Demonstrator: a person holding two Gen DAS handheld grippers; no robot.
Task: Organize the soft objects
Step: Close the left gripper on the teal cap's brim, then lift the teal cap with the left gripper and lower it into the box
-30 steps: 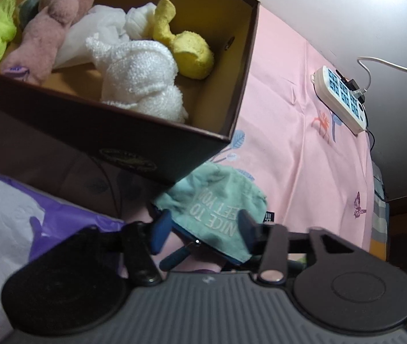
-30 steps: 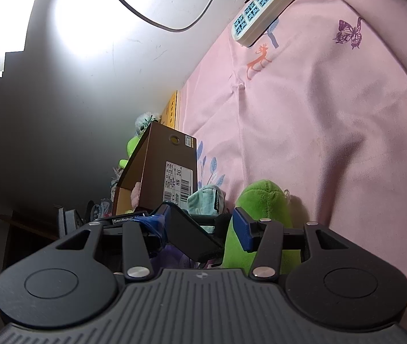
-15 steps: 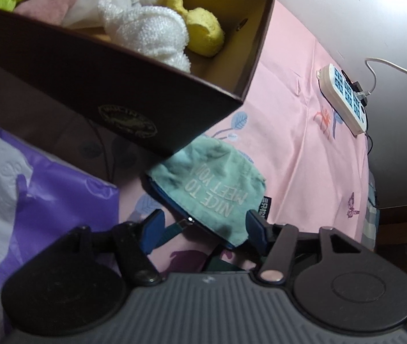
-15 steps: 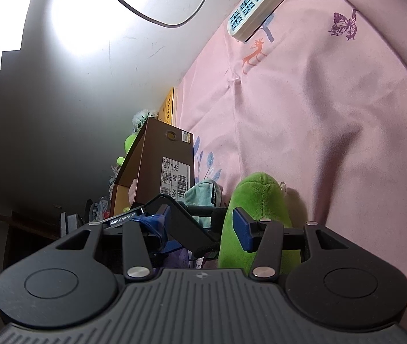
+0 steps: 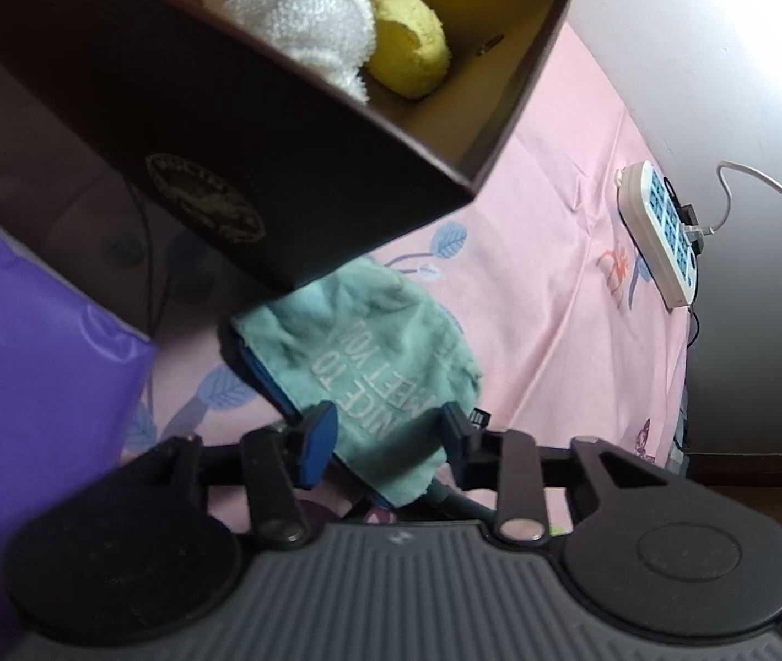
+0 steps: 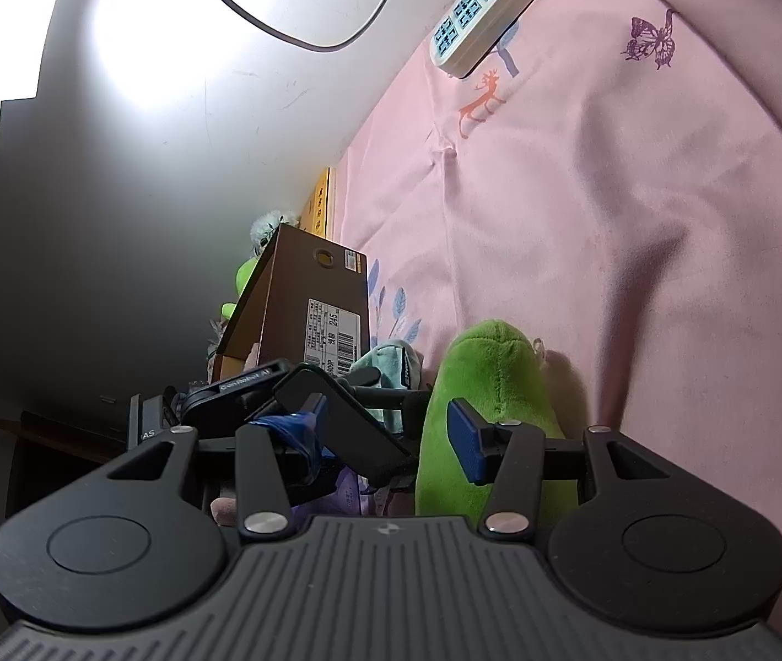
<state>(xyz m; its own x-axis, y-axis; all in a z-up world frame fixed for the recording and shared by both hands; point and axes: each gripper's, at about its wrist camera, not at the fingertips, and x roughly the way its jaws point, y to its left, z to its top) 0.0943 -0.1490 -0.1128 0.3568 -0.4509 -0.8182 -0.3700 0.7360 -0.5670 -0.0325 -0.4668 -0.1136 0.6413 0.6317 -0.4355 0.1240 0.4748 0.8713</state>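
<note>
A teal fabric pouch (image 5: 374,352) printed "NICE TO MEET YOU" lies on the pink sheet (image 5: 545,303), just in front of the brown shoe box (image 5: 258,126). My left gripper (image 5: 388,435) points down at it. Its jaws are closing, with the pouch's near end between them, and the blue pads touch both edges. A white knitted cloth (image 5: 291,5) and a yellow plush (image 5: 407,49) lie inside the box. My right gripper (image 6: 385,435) stands open and holds nothing. A green plush (image 6: 484,374) lies just beyond its right finger. The box (image 6: 313,297) and the pouch (image 6: 391,363) show further off.
A purple plastic package (image 5: 32,363) lies at the left of the pouch. A white power strip (image 5: 661,231) with its cable rests on the sheet by the wall, and the right wrist view also catches the power strip (image 6: 479,11). The left gripper's body (image 6: 335,413) crosses in front of my right gripper.
My left gripper has sunk toward the teal pouch and rolled a little, and its jaws have narrowed onto the pouch's near end. The right gripper has stayed in place.
</note>
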